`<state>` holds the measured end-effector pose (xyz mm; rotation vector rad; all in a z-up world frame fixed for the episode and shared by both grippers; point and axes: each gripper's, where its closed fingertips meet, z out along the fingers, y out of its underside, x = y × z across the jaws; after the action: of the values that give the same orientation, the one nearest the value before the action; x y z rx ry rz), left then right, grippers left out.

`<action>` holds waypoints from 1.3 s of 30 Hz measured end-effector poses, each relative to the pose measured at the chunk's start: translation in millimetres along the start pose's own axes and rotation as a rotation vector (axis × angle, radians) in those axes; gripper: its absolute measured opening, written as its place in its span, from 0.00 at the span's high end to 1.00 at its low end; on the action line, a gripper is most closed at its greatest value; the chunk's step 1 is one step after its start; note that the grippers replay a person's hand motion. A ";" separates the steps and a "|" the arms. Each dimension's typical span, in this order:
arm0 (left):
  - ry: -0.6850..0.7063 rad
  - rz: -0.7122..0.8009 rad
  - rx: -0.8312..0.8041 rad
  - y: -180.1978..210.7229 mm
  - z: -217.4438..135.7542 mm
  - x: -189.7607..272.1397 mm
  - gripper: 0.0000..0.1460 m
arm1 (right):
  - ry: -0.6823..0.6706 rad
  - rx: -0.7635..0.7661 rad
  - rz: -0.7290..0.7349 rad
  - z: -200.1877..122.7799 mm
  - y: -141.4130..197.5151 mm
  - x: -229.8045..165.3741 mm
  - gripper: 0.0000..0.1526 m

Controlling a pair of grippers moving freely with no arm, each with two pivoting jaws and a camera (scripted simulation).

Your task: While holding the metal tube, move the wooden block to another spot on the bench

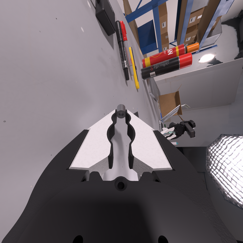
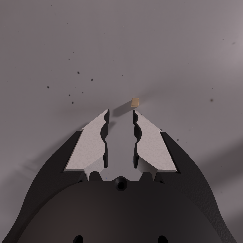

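In the left wrist view my left gripper [image 1: 121, 113] is shut on a short grey metal tube [image 1: 121, 112], held at the fingertips with its open end facing the camera, just above the grey bench [image 1: 52, 78]. My right gripper shows far off at the right [image 1: 169, 132]. In the right wrist view my right gripper [image 2: 120, 111] is open and empty above the speckled bench [image 2: 118, 52]. A small tan wooden block [image 2: 135, 102] stands on the bench just beyond and slightly right of the right fingertip, casting a shadow to the left.
A black case [image 1: 105, 17], a black marker [image 1: 122, 50], a red-capped marker [image 1: 124, 38] and a yellow utility knife [image 1: 134, 68] lie along the bench's far side. Two spray cans [image 1: 167, 61] stand near them. A cardboard box [image 1: 169, 103], blue shelving [image 1: 156, 26] and a studio light [image 1: 226, 168] lie beyond the bench.
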<state>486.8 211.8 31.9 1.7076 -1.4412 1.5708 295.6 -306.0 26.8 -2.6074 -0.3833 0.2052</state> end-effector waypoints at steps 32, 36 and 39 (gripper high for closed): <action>-0.021 0.022 -0.004 2.4 0.5 -0.3 0.92 | 0.129 0.047 -0.008 13.9 -3.1 15.9 0.72; -0.021 0.024 -0.007 2.7 0.7 -0.2 0.92 | 0.107 0.035 -0.006 18.6 -4.7 16.9 0.77; -0.020 0.026 -0.008 3.2 0.7 0.0 0.92 | 0.099 0.039 0.009 20.1 -6.1 20.0 0.81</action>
<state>484.4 210.0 30.7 1.7117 -1.4830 1.5633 308.9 -285.7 10.8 -2.5692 -0.3295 0.0848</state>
